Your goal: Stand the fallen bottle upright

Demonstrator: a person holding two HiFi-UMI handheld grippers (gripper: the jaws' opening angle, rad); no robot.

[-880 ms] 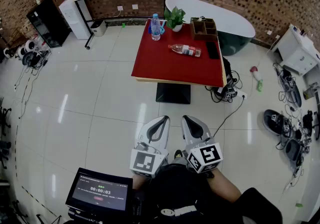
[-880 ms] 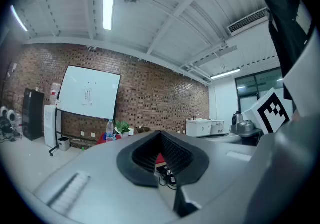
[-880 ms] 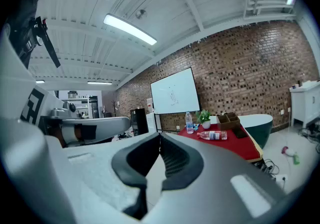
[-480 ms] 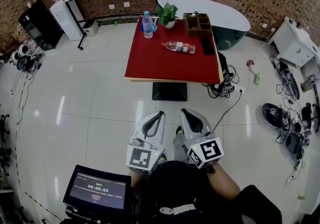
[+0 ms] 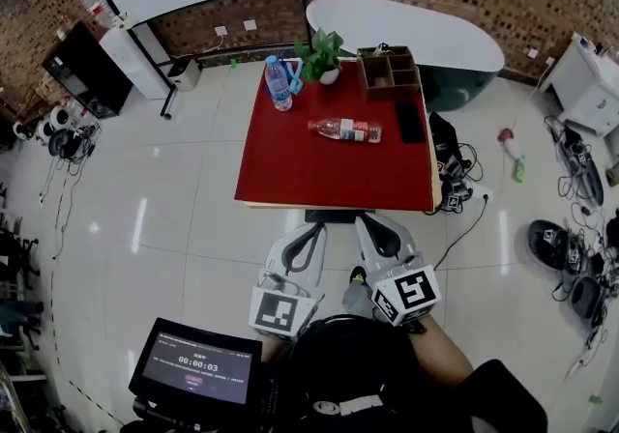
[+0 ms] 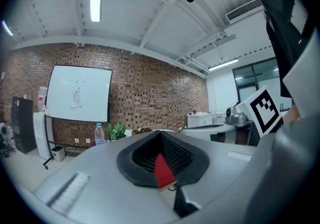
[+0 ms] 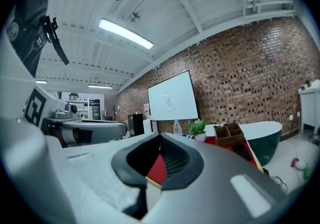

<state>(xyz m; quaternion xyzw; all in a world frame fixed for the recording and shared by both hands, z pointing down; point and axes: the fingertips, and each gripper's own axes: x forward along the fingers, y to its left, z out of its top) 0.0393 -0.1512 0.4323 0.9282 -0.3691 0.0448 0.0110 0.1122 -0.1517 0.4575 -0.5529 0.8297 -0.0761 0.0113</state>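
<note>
A clear plastic bottle with a red label (image 5: 345, 130) lies on its side across the middle of the red table (image 5: 309, 175). A second bottle with a blue cap (image 5: 279, 83) stands upright at the table's far left corner. It also shows as the upright bottle (image 6: 99, 134) in the left gripper view and as the upright bottle (image 7: 176, 127) in the right gripper view. My left gripper (image 5: 316, 228) and right gripper (image 5: 365, 220) hang side by side just short of the table's near edge, both shut and empty. Neither gripper view shows the fallen bottle, which my own jaws hide.
At the table's far edge stand a potted plant (image 5: 319, 52) and a wooden organizer (image 5: 389, 71), with a black phone (image 5: 410, 121) at the right. Behind is a white tub (image 5: 416, 30). Cables and shoes (image 5: 566, 257) litter the floor at the right. A timer screen (image 5: 196, 365) sits low at the left.
The table has come nearer in the head view. Both grippers, earlier well back over the floor, now reach its near edge. Their jaws look the same.
</note>
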